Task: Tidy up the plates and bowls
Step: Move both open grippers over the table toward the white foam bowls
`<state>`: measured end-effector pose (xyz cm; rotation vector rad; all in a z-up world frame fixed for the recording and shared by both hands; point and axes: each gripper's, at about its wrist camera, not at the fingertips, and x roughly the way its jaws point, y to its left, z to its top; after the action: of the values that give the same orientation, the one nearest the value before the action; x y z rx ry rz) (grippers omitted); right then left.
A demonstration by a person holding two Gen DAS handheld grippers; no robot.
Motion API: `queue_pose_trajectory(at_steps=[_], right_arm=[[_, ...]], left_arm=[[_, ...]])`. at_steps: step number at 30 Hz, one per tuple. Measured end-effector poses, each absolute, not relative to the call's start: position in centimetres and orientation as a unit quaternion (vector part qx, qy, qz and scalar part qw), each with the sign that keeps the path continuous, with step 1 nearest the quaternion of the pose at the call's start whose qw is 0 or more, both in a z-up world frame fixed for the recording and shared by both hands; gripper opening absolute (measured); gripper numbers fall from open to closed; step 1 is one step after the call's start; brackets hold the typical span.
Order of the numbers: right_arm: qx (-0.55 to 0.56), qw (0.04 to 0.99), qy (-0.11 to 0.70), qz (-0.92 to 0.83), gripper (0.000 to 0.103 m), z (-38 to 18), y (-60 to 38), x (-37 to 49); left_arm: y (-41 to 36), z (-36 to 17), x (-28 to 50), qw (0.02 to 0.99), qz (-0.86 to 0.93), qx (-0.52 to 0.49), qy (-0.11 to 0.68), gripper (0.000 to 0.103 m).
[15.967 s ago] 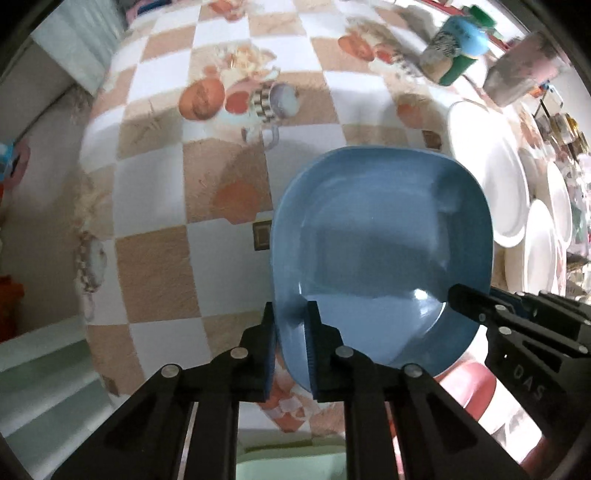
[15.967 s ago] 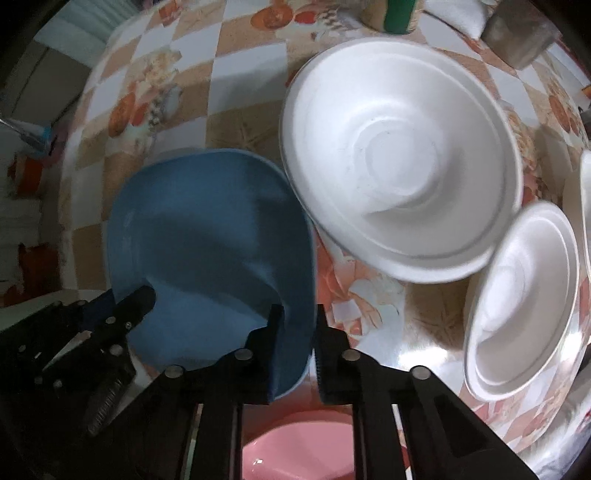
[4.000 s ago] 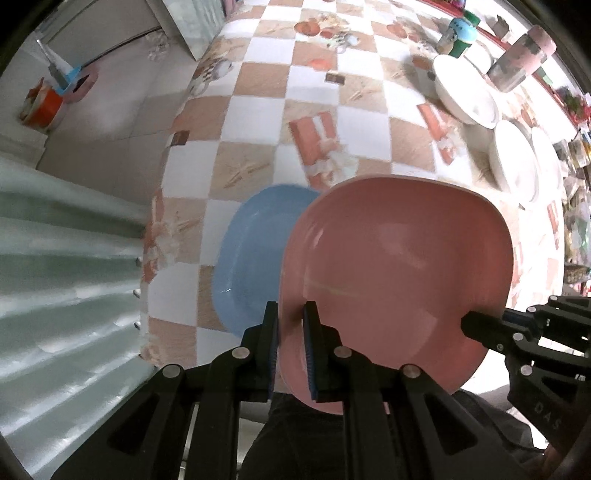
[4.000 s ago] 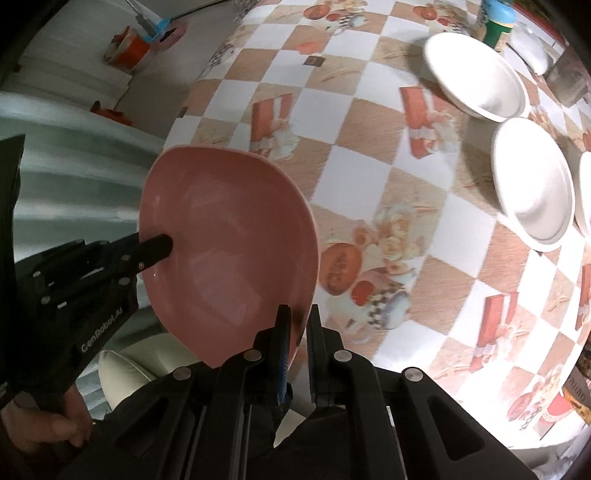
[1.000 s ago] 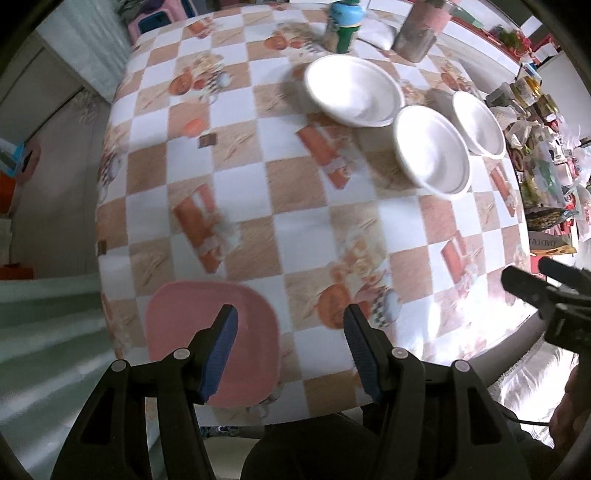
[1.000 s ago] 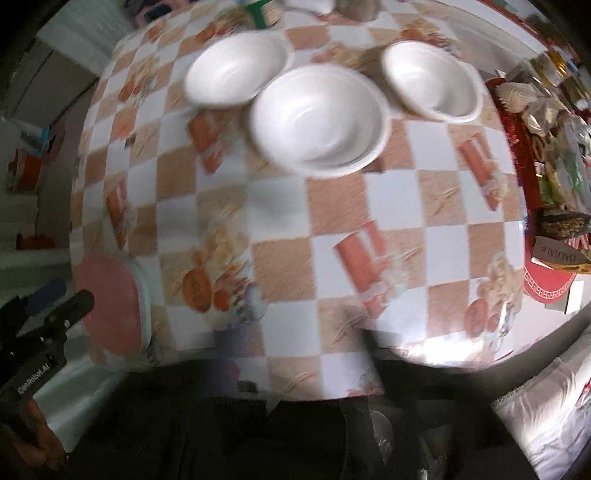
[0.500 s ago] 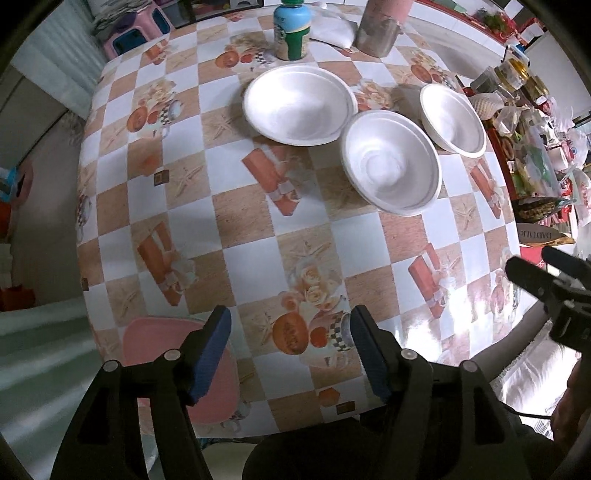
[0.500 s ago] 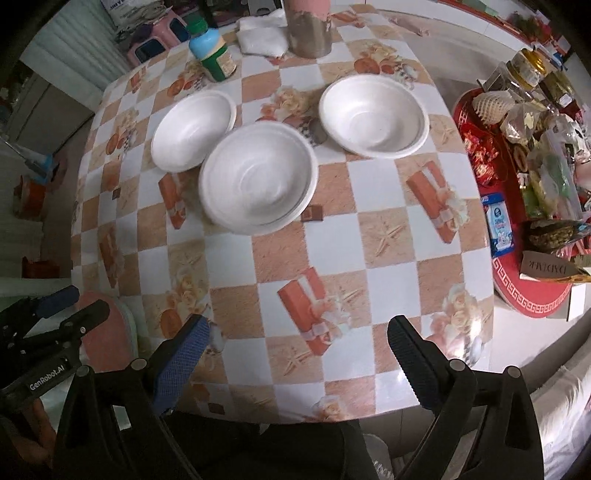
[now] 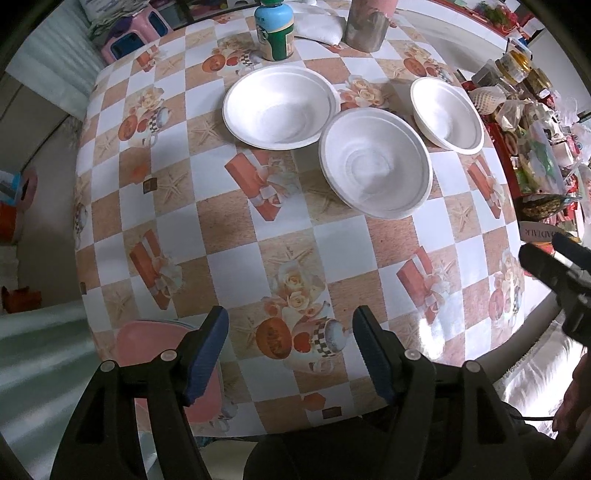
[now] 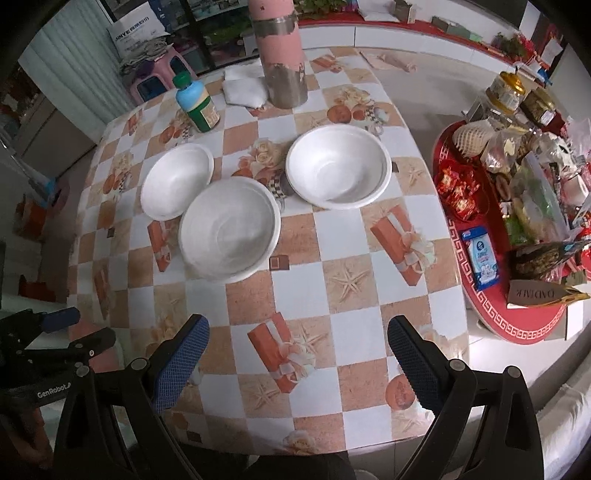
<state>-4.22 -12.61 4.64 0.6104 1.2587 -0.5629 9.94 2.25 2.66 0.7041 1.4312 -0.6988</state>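
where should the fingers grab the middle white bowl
Probably pinch the middle white bowl at its thin near rim, one finger inside and one outside, coming from the table's near edge. That side is unobstructed; its far-left rim overlaps the left bowl.

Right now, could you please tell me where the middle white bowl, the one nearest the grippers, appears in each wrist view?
Left wrist view: the middle bowl sits right of centre in the upper half, between the two other white bowls.
Right wrist view: the same bowl sits left of centre, at mid-height.
Shared landmark: the green bottle, at the far side of the table in both views.
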Motion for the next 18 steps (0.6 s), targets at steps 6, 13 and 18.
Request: queue_pose_trajectory(at_steps=[6, 13, 18], right_arm=[[0.261, 0.727, 0.592, -0.230, 0.098, 3.9, -12.6, -4.1], [0.251, 0.725, 0.607, -0.209, 0.098, 3.2, -12.9, -4.0], [0.247, 0.727, 0.610, -0.195, 0.098, 2.9, -13.0, -3.9]], left_arm=[[1.8, 2.6, 9.5, 0.647, -0.299, 0.307, 0.631, 0.073], [1.8, 2.5, 9.0, 0.652, -0.284, 0.304, 0.634, 0.073], [1.8, 2.5, 8.5, 0.655, -0.275, 0.304, 0.634, 0.073]])
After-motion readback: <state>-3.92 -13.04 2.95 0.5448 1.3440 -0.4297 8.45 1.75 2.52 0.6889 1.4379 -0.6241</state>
